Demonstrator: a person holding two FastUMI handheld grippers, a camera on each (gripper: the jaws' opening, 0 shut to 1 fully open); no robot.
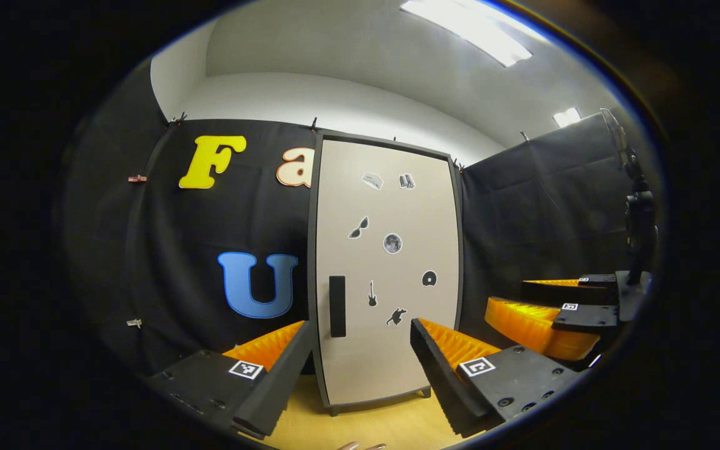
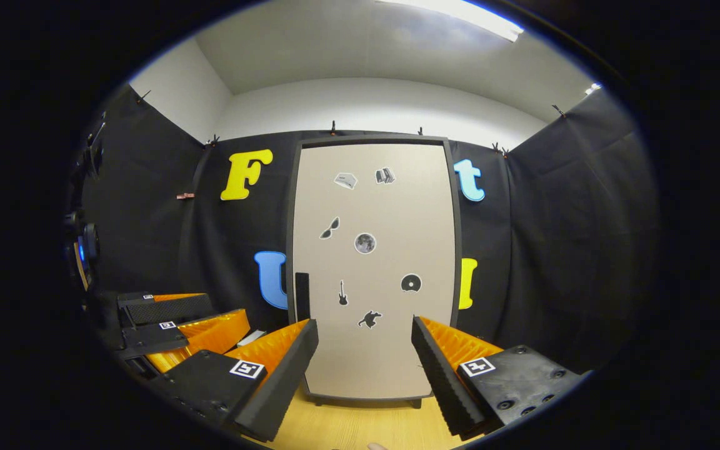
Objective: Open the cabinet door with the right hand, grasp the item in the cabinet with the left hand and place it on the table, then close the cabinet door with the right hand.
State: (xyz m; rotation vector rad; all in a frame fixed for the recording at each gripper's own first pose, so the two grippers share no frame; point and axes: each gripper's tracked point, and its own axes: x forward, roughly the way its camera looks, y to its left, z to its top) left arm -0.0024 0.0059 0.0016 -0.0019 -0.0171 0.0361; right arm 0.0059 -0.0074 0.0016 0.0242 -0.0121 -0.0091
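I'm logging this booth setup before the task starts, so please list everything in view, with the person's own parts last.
cabinet: one, beige door in a dark frame, shut, standing on the table against the wall.
handle: one, black, upright bar at the door's lower left.
stickers: seven, grey and black, scattered over the door.
table: one, light wood, under the cabinet.
clips: several, small, along the black cloth.
ceiling light: one, white, overhead.
left gripper: open, facing the door.
right gripper: open, facing the door.
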